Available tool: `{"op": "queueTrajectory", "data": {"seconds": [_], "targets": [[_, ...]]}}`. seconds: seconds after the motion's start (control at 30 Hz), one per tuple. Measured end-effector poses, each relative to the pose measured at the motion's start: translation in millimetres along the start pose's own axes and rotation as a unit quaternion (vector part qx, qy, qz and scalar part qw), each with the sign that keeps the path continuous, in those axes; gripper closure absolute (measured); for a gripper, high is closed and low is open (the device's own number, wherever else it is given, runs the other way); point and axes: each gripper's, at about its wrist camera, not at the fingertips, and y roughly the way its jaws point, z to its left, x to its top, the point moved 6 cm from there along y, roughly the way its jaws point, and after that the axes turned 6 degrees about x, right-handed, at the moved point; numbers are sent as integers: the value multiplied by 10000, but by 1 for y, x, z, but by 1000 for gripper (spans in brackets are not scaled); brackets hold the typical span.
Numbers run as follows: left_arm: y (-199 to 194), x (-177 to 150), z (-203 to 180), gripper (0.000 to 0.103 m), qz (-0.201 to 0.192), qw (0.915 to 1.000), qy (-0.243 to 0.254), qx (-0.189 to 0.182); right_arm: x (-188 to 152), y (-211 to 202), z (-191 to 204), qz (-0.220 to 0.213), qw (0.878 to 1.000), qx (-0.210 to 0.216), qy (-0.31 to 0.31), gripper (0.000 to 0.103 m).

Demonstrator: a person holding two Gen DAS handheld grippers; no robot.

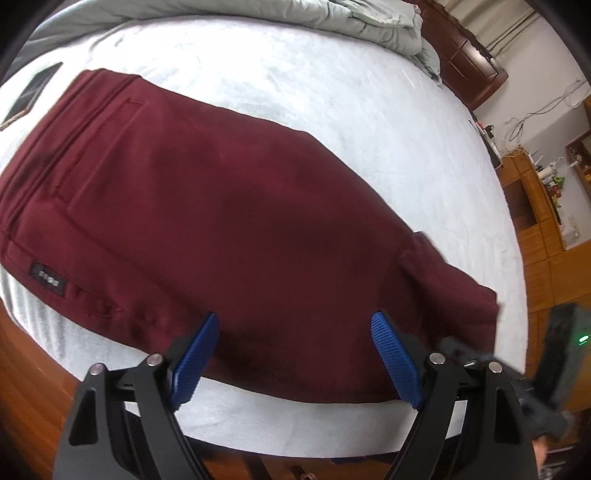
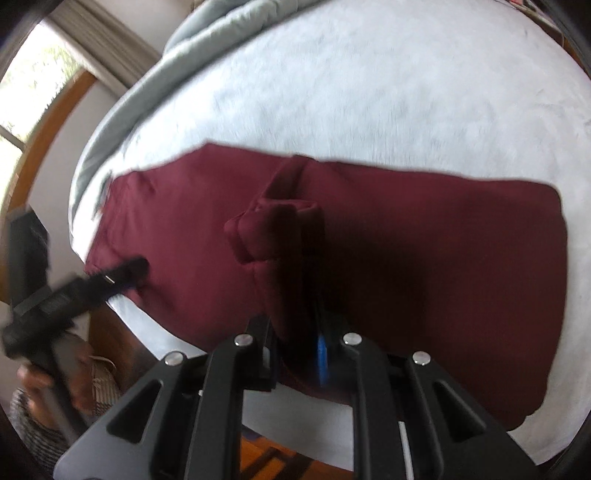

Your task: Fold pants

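Dark red pants (image 1: 229,206) lie folded flat on a white bed (image 1: 295,85), waistband at the left with a small black label (image 1: 48,282). My left gripper (image 1: 295,354) is open, its blue pads (image 1: 195,358) spread just above the near edge of the pants. My right gripper (image 2: 299,332) is shut on a raised fold of the pants (image 2: 280,236) and lifts that bunch off the bed. The left gripper also shows in the right wrist view (image 2: 122,273), resting by the pants' left end.
A grey-green duvet (image 1: 332,18) is bunched at the bed's far side. A dark flat object (image 1: 33,92) lies on the bed at far left. Wooden floor (image 1: 554,273) and shelves with clutter (image 1: 532,184) are to the right. A window (image 2: 33,92) is at left.
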Motion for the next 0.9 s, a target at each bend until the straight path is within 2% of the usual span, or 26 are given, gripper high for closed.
{"op": "queueTrajectory", "data": {"seconds": [0.03,0.1,0.13,0.17,0.2,0.27,0.33,0.43,0.53,0.6,0.73,0.8,0.83,0.87,0.9], "targets": [[1,1,-7,18,23,10000,1,-53,-3,5,-1,58,10000,2,-24,83],[4,4,-19,18,82,9998,27,-186,-8,9,1,94,9999,139,24,66],[5,4,-24,18,128,9996,39,-264,-9,9,4,123,9995,294,57,61],[7,4,-31,18,245,9988,23,-413,-9,9,6,153,9991,382,61,48],[9,3,-34,18,346,9980,-7,-532,-11,7,9,227,9983,533,50,40],[17,2,-43,18,594,9951,-102,-787,-14,1,14,288,9964,793,25,35],[25,0,-51,18,802,9931,-110,-851,-17,-10,13,257,9952,941,83,35],[38,-6,-66,18,1151,9877,-83,-1051,-21,-40,-4,38,9957,892,264,35],[54,-9,-74,18,1343,9859,-66,-995,-30,-75,-39,-293,9951,718,614,35],[67,-13,-83,18,1584,9815,-85,-1073,-35,-90,-57,-421,9944,592,772,34],[74,-17,-97,20,1659,9815,-41,-959,-42,-109,-87,-617,9926,330,994,34],[72,-22,-100,28,1676,9822,13,-849,-45,-114,-100,-687,9907,336,1124,34],[71,-21,-99,37,1662,9835,69,-716,-46,-114,-103,-716,9899,338,1179,34],[70,-23,-100,51,1647,9846,154,-572,-45,-112,-104,-734,9891,350,1232,34],[70,-24,-97,58,1654,9848,192,-493,-44,-108,-104,-736,9888,366,1249,34]]}}
